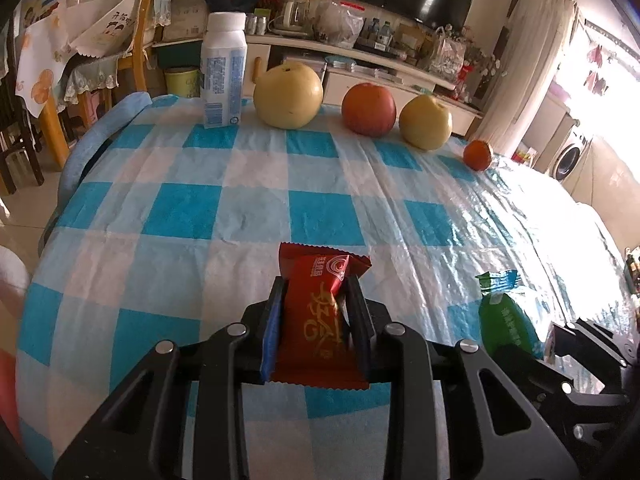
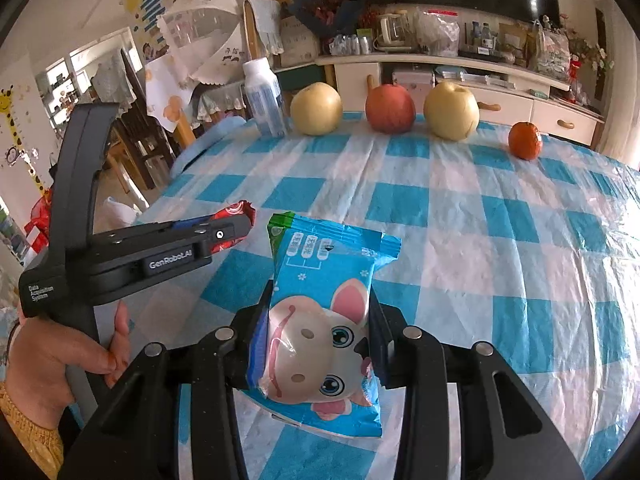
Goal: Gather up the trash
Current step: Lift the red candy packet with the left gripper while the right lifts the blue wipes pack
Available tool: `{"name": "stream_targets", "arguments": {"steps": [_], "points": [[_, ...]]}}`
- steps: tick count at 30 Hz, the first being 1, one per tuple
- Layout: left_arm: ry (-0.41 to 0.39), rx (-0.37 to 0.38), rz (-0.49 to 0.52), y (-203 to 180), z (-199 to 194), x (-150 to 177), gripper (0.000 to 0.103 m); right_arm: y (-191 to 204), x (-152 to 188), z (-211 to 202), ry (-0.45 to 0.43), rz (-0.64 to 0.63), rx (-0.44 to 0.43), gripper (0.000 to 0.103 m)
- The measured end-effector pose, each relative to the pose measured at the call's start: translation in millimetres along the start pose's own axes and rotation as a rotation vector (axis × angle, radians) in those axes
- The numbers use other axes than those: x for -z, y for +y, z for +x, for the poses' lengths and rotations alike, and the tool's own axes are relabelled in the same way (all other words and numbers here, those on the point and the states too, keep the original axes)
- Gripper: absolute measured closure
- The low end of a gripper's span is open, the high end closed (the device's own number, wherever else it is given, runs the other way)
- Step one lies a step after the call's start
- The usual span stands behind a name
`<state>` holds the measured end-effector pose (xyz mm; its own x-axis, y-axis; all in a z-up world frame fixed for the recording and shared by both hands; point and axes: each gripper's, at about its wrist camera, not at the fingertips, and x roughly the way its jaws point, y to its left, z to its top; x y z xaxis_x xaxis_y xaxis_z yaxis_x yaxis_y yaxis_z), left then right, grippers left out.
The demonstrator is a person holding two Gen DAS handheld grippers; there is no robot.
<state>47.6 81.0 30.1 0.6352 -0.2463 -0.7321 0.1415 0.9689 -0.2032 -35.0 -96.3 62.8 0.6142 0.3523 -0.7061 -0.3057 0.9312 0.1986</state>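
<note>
Two wrappers are in hand: the left tongs are clamped on the red wrapper at lower centre, the right tongs on the blue snack packet. Both seem lifted off the counter. No bin shows, so dropping them remains. Fruit and a bottle line the upper frame.

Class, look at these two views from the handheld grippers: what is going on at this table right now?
A person is clearing wrappers off a table with a blue checked cloth, holding one gripper in each hand. The left gripper is clamped on a red snack packet, and the right gripper is clamped on a blue packet with a cartoon animal. Both packets are held above the cloth. A white bottle, two yellow pears, a red apple and a small orange stand untouched along the far edge.
</note>
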Motion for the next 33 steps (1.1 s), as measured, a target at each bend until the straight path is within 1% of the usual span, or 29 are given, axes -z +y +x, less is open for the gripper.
{"name": "stream_targets", "arguments": {"steps": [8, 17, 29, 33], "points": [[-0.051, 0.011, -0.025, 15.1, -28.9, -0.3, 0.071, 12.1, -1.6, -8.2, -0.019, -0.004, -0.014, 0.061], [-0.130, -0.029, -0.066, 49.9, -78.0, -2.0, 0.071, 46.5, -0.6, -13.5, -0.025, -0.035, -0.063, 0.061], [-0.204, -0.159, -0.137, 106.7, -129.5, 0.5, 0.071, 105.6, 2.5, -7.2, 0.001, -0.124, -0.112, 0.061], [-0.221, -0.187, -0.166, 123.9, -142.0, 2.5, 0.071, 128.5, 0.6, -6.9, 0.005, -0.154, -0.134, 0.061]]}}
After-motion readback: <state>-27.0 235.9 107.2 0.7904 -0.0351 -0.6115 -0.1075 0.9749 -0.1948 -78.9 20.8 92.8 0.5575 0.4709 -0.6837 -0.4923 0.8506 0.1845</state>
